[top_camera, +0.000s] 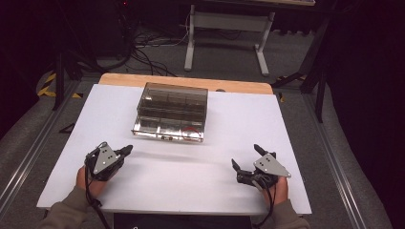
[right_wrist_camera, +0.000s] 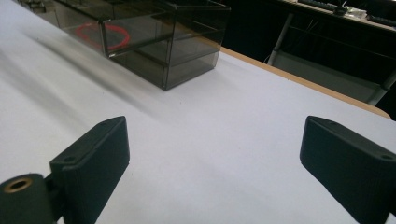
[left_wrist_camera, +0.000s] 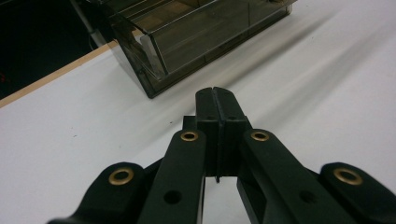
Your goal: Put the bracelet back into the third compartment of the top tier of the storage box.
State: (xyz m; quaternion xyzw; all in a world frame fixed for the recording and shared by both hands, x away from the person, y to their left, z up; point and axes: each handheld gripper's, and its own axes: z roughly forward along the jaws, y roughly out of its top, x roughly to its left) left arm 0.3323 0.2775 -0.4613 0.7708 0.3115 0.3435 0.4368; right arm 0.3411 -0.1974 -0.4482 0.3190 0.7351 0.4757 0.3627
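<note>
Since the clear box [top_camera: 171, 112] sits in the middle of the table [top_camera: 229, 143], well away from both, the left hand-held gripper [top_camera: 128, 150] waits pinched shut on nothing while the right hand-held gripper [top_camera: 244, 156] is spread wide, maybe ready to grab.

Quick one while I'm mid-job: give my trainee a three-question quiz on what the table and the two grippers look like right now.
1. True or false: the left hand-held gripper has its jaws pressed together with nothing between them.
2. What colour is the ring seen inside the smoky plastic box?
   A. blue
   B. red
   C. green
3. Fill in: the right hand-held gripper has its jaws standing ____, over the bare white table top.

Key:
1. True. In the left gripper view the two jaws meet, and the box lies ahead of them, untouched.
2. B. The ring lies in a front compartment near the box's right corner in the high view.
3. Open, with nothing between the jaws.
</note>
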